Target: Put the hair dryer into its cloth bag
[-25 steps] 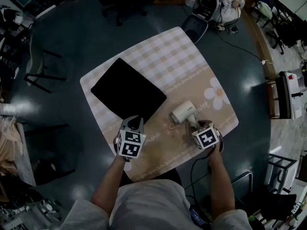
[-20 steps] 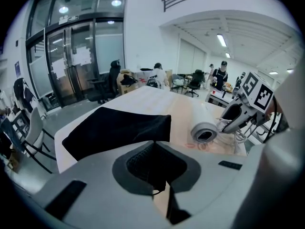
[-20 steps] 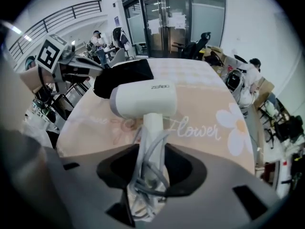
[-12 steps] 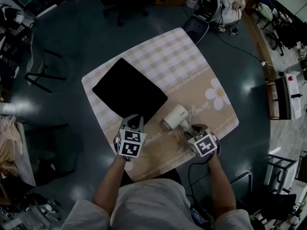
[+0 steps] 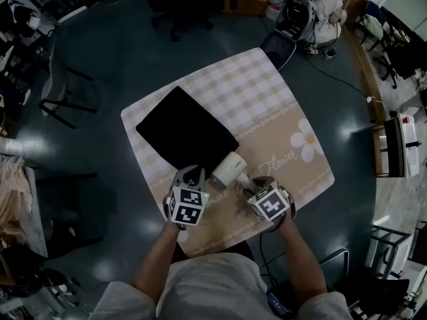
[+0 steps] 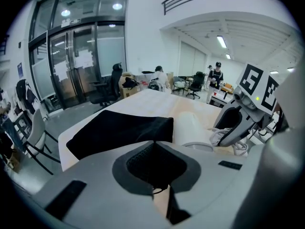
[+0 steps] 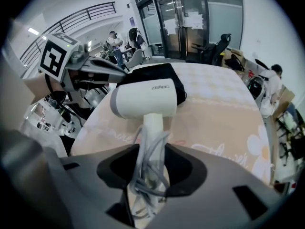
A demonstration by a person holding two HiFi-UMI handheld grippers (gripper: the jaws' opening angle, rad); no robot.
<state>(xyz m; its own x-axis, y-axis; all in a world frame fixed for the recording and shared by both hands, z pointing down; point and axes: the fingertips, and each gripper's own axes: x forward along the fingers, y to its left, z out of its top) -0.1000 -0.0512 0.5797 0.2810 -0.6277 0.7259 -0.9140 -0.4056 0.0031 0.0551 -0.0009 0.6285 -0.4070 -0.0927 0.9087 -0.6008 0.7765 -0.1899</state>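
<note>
Near the table's front edge, the left gripper is fully closed on the bag. The right gripper, half open, clamps the dryer by its handle, just beside the bag.

The cloth bag is plain black. The hair dryer is white with a grey band at one end, and its cable is grey. The counter has a cloth with beige and white checks on the far part and plain tan on the near part, with a white flower on the right. The floor is dark blue-grey.
</note>
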